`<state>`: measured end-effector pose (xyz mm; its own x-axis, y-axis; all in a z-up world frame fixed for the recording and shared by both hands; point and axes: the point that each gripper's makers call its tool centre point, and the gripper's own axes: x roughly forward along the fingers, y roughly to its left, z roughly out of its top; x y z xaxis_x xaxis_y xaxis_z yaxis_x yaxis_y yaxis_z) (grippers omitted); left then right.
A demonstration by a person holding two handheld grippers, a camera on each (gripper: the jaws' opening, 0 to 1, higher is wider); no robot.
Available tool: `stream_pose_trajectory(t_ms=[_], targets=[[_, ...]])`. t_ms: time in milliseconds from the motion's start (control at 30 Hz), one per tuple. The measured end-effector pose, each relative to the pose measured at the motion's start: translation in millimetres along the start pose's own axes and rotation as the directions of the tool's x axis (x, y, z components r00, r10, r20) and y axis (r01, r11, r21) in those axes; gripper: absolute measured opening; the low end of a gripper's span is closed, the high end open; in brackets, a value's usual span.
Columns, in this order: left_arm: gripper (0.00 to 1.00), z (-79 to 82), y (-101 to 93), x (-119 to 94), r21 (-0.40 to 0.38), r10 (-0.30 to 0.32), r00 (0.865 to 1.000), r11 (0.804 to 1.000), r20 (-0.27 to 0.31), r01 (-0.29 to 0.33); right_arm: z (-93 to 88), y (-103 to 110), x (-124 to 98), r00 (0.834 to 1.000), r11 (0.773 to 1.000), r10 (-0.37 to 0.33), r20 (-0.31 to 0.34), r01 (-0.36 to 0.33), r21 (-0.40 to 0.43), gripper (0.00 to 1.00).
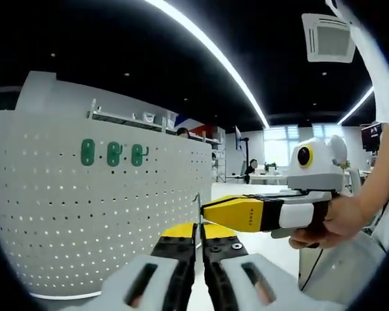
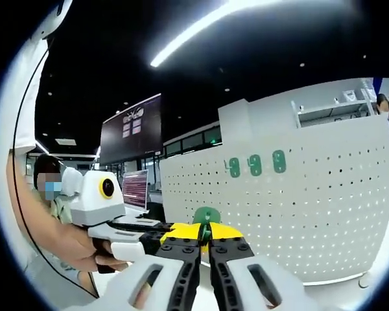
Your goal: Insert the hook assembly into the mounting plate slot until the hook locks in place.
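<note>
Both tongs meet in mid-air before the white perforated pegboard plate: the right tongs pinch the green plastic hook, the left tongs look pressed together on a thin pin, so carrying it to an empty slot near the three mounted green hooks seems next.

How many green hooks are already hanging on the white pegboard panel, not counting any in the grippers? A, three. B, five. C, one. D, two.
A: three green hooks sit in a row on the white pegboard panel in the left gripper view, and the right gripper view shows the same three, with a further green piece at the tips of the right gripper.
</note>
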<state>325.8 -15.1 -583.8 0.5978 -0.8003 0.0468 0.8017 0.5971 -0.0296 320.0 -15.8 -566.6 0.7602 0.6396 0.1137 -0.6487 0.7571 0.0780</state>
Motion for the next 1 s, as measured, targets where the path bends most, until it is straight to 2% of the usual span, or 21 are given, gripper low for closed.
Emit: stream_pose_trajectory(t_ms=[433, 500, 667, 733, 900, 1000], targets=[[0.04, 1.8, 1.0, 1.4, 0.001, 0.007, 1.0, 1.0, 0.005, -0.007, 2.6, 0.0, 0.9, 1.0, 1.0, 0.003, -0.004, -0.003, -0.005, 0.0], [0.06, -1.9, 1.9, 1.0, 0.001, 0.007, 1.0, 1.0, -0.019, -0.007, 2.6, -0.2, 1.1, 1.0, 1.0, 0.004, -0.005, -0.004, -0.003, 0.0], [0.29, -12.7, 6.8, 0.0, -0.033, 0.029, 0.998, 0.999, -0.063, -0.031, 2.4, -1.9, 0.9, 1.0, 1.0, 0.003, -0.006, -0.003, 0.001, 0.0], [0.42, -18.0, 9.0, 0.2, -0.048, 0.042, 0.996, 0.998, -0.083, -0.046, 2.3, -1.9, 1.1, 1.0, 1.0, 0.004, -0.004, -0.004, 0.002, 0.0], [0.7, -21.3, 15.1, 0.2, -0.044, 0.078, 0.993, 0.996, -0.092, -0.082, 1.8, -0.9, 0.4, 1.0, 1.0, 0.011, -0.004, -0.011, 0.014, 0.01], [0.77, -20.4, 17.8, -0.9, -0.044, 0.089, 0.992, 0.995, -0.084, -0.093, 1.6, -0.5, 0.0, 1.0, 1.0, 0.014, -0.004, -0.014, 0.017, 0.01]])
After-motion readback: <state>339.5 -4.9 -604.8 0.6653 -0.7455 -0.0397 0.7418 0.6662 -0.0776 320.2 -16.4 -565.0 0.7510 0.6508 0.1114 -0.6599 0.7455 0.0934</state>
